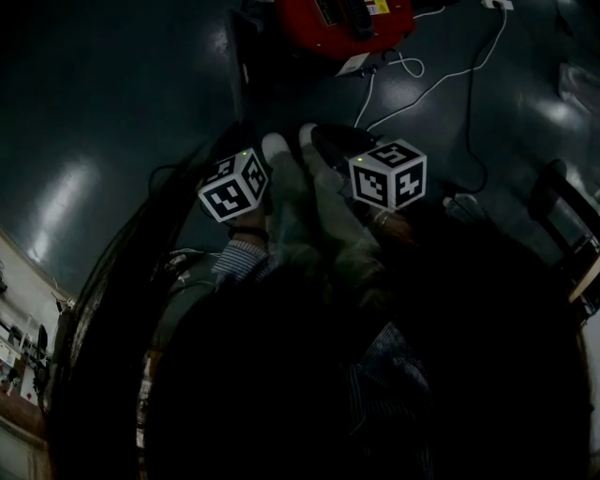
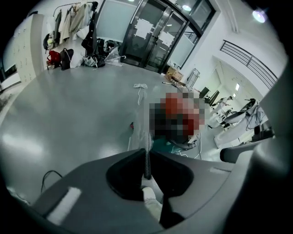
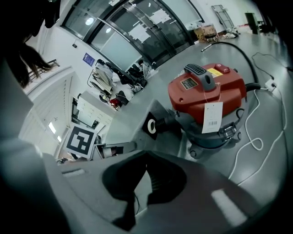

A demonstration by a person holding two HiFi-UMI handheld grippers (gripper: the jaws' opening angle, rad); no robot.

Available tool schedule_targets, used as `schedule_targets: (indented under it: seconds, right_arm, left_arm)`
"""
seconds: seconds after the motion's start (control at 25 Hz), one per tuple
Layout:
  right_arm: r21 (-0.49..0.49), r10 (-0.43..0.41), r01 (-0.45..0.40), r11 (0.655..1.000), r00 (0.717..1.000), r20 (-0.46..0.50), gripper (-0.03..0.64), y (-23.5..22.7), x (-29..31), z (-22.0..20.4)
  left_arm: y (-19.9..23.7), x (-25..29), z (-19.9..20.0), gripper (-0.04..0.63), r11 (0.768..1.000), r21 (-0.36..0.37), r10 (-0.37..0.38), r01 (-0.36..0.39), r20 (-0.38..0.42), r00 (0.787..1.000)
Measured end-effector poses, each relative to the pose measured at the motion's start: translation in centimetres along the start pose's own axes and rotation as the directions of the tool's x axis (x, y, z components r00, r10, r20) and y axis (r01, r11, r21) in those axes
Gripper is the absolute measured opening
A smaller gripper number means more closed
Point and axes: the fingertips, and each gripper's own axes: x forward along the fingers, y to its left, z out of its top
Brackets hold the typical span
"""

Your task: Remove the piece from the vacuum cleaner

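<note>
The red vacuum cleaner (image 3: 206, 98) stands on the grey floor with a black handle, a hanging paper tag and a grey lower drum. A black ribbed port with a white ring (image 3: 150, 126) sticks out of its left side. In the head view the vacuum cleaner (image 1: 342, 23) lies at the top, well beyond both marker cubes. My left gripper (image 2: 146, 157) is shut, its dark pads together. A pale grey strip (image 2: 139, 135) rises just past its tips, and I cannot tell whether it is held. My right gripper (image 3: 145, 157) is shut with nothing visible between its jaws.
White cables (image 1: 441, 80) run over the floor right of the vacuum cleaner. The person's legs and white shoes (image 1: 275, 145) are between the marker cubes (image 1: 232, 185). A dark chair (image 1: 562, 220) stands at the right. Glass doors (image 2: 151, 32) and hung coats (image 2: 68, 23) line the far wall.
</note>
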Motion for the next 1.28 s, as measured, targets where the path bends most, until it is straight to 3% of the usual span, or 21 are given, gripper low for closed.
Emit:
schedule_targets:
  seconds: [0.24,0.36,0.52,0.8,1.08,1.28]
  right_arm:
    - [-0.022,-0.004,0.004,1.000,1.000,0.026,0.002,1.0,-0.4,1.6]
    - [-0.024,-0.007,0.009,1.000,0.999,0.052,0.002,1.6,-0.8,2.6]
    - [-0.055,-0.004,0.009,0.998,0.997,0.083,0.002,3.4,-2.4,4.8]
    - [-0.156,0.042,-0.024,0.987,0.993,0.113,0.002,9.5,-8.4,8.2]
    - [-0.194,0.116,-0.082,0.978,0.978,0.171,0.002,16.2,-14.1,10.6]
    - [-0.263,0.180,-0.123,0.957,0.962,0.206,0.002,20.8,-17.7,12.2]
  left_arm:
    - [-0.1,-1.9,1.1,0.028,0.998,-0.060,-0.012,0.014,0.026,1.000]
    - [-1.3,-3.2,1.9,0.028,0.992,-0.112,-0.041,0.050,0.076,0.996]
    - [-3.4,-6.4,3.4,0.028,0.990,-0.115,-0.071,0.086,0.125,0.990]
    - [-6.6,-15.3,6.6,0.028,0.990,-0.083,-0.102,0.116,0.158,0.982]
    - [-10.5,-24.7,10.8,0.028,0.988,0.062,-0.149,0.139,0.206,0.967]
    - [-12.8,-29.8,12.4,0.028,0.981,0.068,-0.193,0.182,0.253,0.948]
